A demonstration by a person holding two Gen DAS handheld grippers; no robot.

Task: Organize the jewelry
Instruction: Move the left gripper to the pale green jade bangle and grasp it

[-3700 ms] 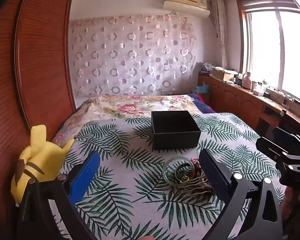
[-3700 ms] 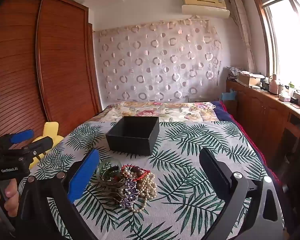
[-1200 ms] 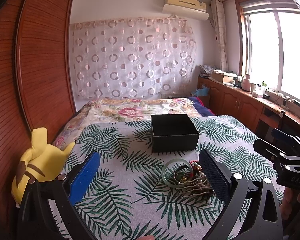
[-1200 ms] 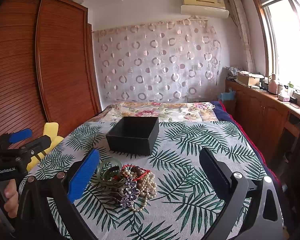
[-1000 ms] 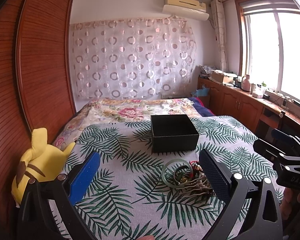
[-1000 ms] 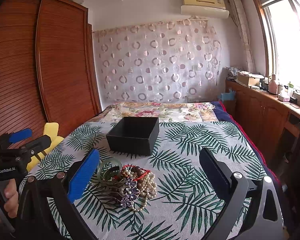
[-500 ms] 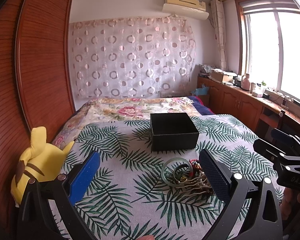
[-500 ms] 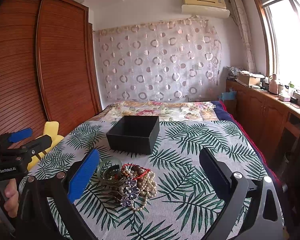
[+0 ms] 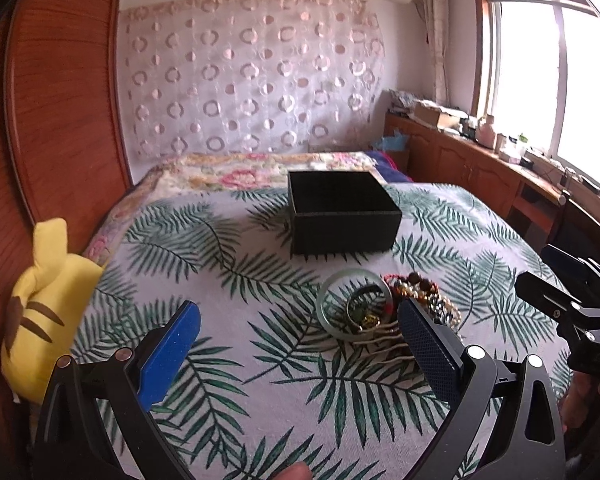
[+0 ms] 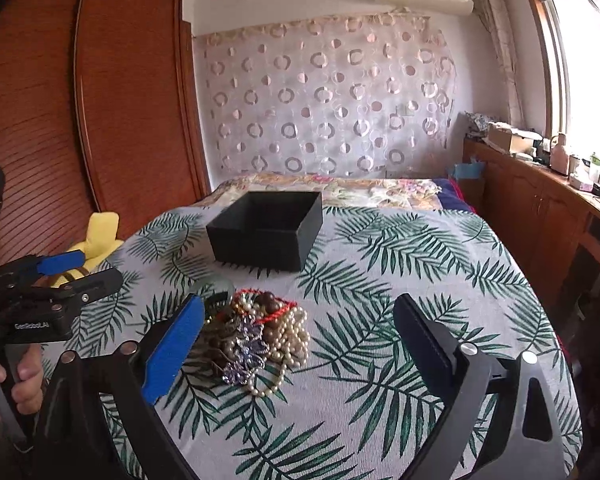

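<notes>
A heap of jewelry (image 10: 256,336) lies on the palm-leaf cloth: pearl strands, a red cord, dark beads, a purple flower piece. A pale green bangle (image 9: 350,304) sits at its left side, with a hair comb (image 9: 384,338) in front. An open black box (image 9: 342,210) stands behind the heap; it also shows in the right wrist view (image 10: 266,230). My left gripper (image 9: 298,338) is open and empty, above the cloth left of the heap. My right gripper (image 10: 298,332) is open and empty, with the heap just inside its blue finger (image 10: 172,350).
A yellow plush toy (image 9: 46,304) lies at the cloth's left edge by the wooden wardrobe (image 9: 52,120). A floral bedspread (image 9: 236,168) continues behind the box. Wooden cabinets (image 10: 540,208) with clutter run along the right under the window.
Both grippers have moved forward and lower toward the jewelry heap, which now looks larger and nearer. Both stay open and empty.
</notes>
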